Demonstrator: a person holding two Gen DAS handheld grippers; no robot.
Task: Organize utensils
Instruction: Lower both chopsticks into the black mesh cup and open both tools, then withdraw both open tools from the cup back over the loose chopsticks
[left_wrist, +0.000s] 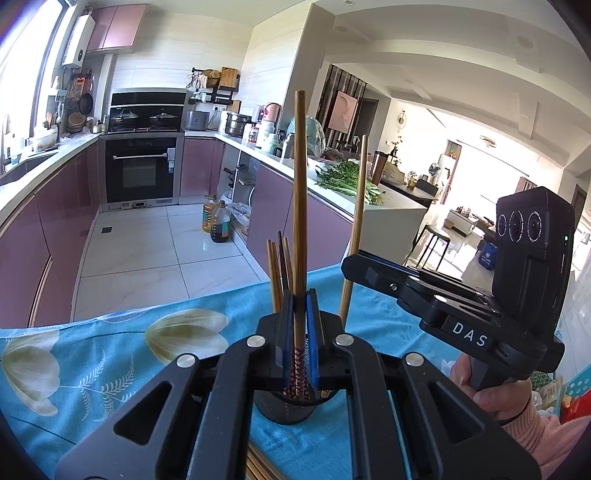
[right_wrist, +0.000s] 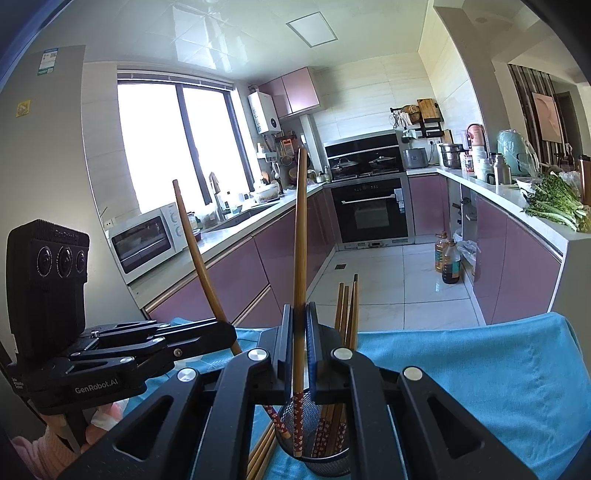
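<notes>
A black mesh utensil holder (left_wrist: 284, 408) stands on the blue flowered tablecloth (left_wrist: 110, 354), just under both grippers; it also shows in the right wrist view (right_wrist: 325, 458). My left gripper (left_wrist: 300, 306) is shut on a brown chopstick (left_wrist: 300, 206) held upright, its patterned end in the holder. My right gripper (right_wrist: 299, 321) is shut on a second brown chopstick (right_wrist: 300, 236), its patterned end also in the holder. Several more chopsticks (right_wrist: 347, 310) stand in the holder. The two grippers are side by side, each seen in the other's view.
More chopsticks (right_wrist: 260, 454) lie on the cloth beside the holder. The table edge (left_wrist: 184, 301) is just beyond the holder, with the kitchen floor past it. Counters run along both sides, with greens (left_wrist: 343, 177) on the right one.
</notes>
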